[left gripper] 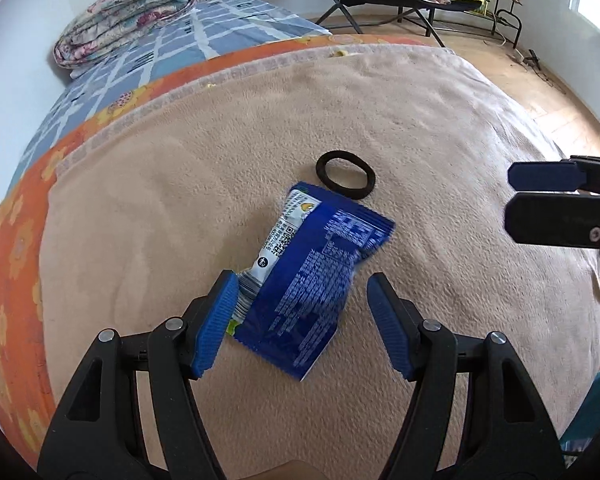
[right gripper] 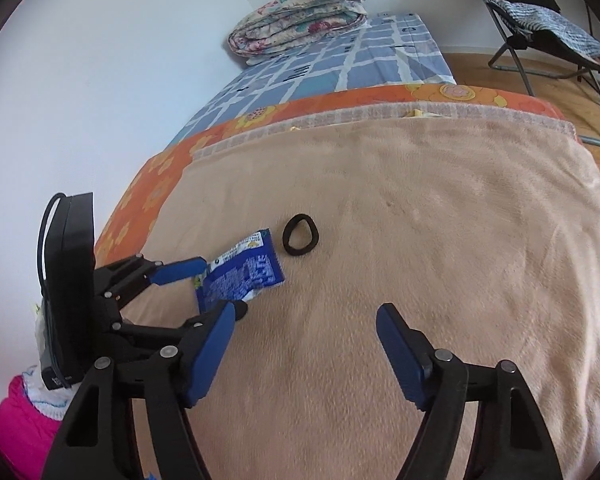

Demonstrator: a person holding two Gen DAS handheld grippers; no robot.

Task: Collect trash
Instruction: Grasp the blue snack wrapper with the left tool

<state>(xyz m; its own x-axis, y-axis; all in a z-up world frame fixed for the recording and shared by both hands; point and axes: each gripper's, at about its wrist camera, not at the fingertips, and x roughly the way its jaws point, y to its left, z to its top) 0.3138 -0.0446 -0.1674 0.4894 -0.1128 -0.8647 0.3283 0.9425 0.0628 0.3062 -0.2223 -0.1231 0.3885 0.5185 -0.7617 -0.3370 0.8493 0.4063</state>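
On the beige blanket [left gripper: 380, 120], a blue wrapper [left gripper: 304, 280] is lying flat between the spread fingers of the left claw [left gripper: 300, 304], one pad touching its edge. Just beyond it is sitting a black ring [left gripper: 346, 180]. Right claw [right gripper: 306, 340] is hovering, released, gripping nothing.

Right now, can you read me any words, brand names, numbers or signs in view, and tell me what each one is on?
No text here can be read with confidence.
Blue snack wrapper: dense white print on the blue back, too small and blurred to read.
Wrapper's white strip: a QR code and a round tidy-bin pictogram show; the print beside them is too small to read.
Black block on the left gripper: faint white lettering near its bottom, unreadable.
Black hair tie, beige blanket: no text.
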